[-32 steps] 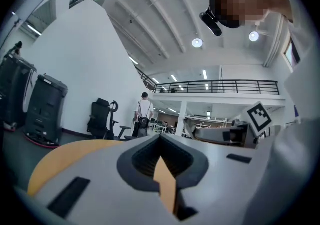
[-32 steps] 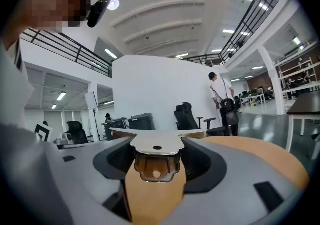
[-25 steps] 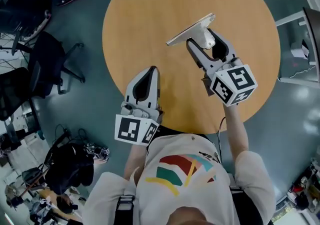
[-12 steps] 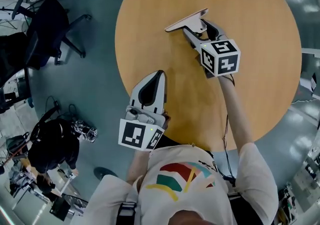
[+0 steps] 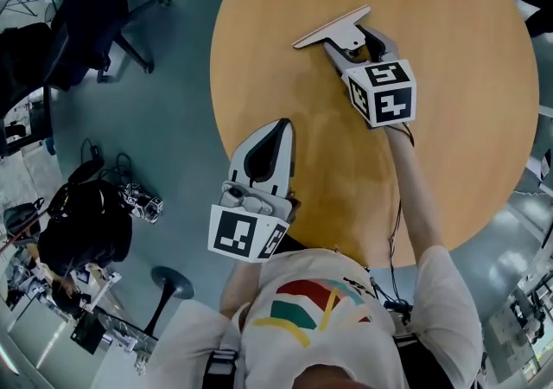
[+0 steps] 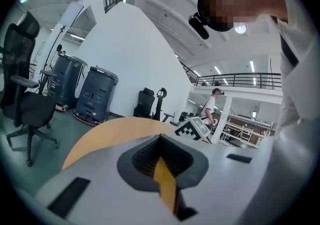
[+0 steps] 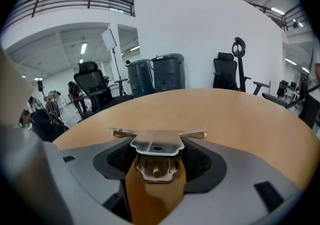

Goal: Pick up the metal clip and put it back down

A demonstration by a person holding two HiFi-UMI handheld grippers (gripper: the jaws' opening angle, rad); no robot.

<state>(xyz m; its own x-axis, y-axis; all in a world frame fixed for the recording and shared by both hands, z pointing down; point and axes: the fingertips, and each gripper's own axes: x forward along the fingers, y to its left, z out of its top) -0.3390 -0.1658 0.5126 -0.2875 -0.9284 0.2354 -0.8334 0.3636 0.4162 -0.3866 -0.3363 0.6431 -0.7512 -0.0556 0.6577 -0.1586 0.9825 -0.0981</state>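
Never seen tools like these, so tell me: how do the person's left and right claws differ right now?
The right claw grips the metal clip; the left claw holds nothing. The right claw's jaws are held apart by the clip; the left claw's jaws are together. The right claw reaches well across the table; the left claw sits by its near edge. Both share the same grey build.

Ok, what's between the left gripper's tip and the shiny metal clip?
Nothing: the head view shows bare round wooden tabletop between the grey left gripper and the silver metal clip.
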